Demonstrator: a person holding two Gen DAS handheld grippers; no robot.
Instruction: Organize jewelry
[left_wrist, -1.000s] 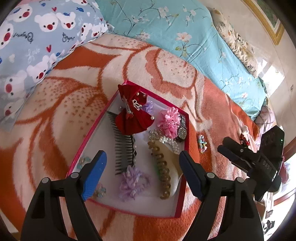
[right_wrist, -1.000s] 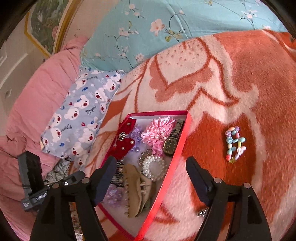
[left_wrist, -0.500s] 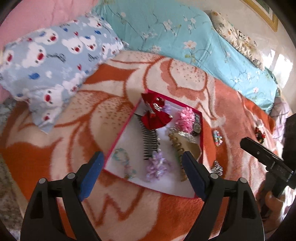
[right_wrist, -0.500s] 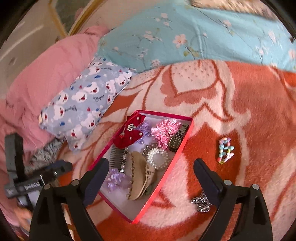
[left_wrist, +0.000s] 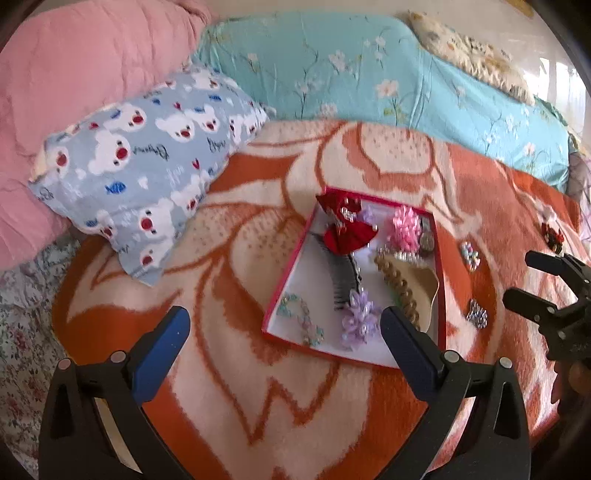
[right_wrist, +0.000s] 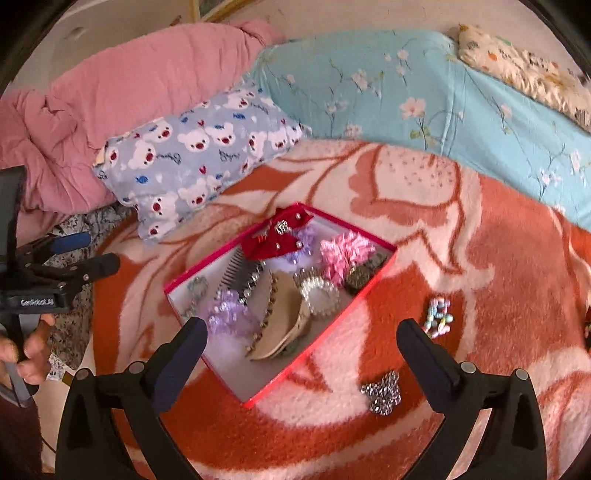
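Watch (right_wrist: 360, 276) — blurred, half hidden.

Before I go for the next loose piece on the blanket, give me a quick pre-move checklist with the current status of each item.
1. Left gripper empty, jaws wide after just opening: ok.
2. Right gripper empty, jaws wide after just opening: ok.
3. Red box flat on the orange blanket, open side up: ok.
4. Loose pieces in sight: pastel bead piece and silver rhinestone piece on the blanket beside the box: ok.
5. All jewelry boxed: not ok; those two and a red and black piece at the far edge are outside.
6. Free room in the box: cannot tell; it looks crowded around the beige claw clip.
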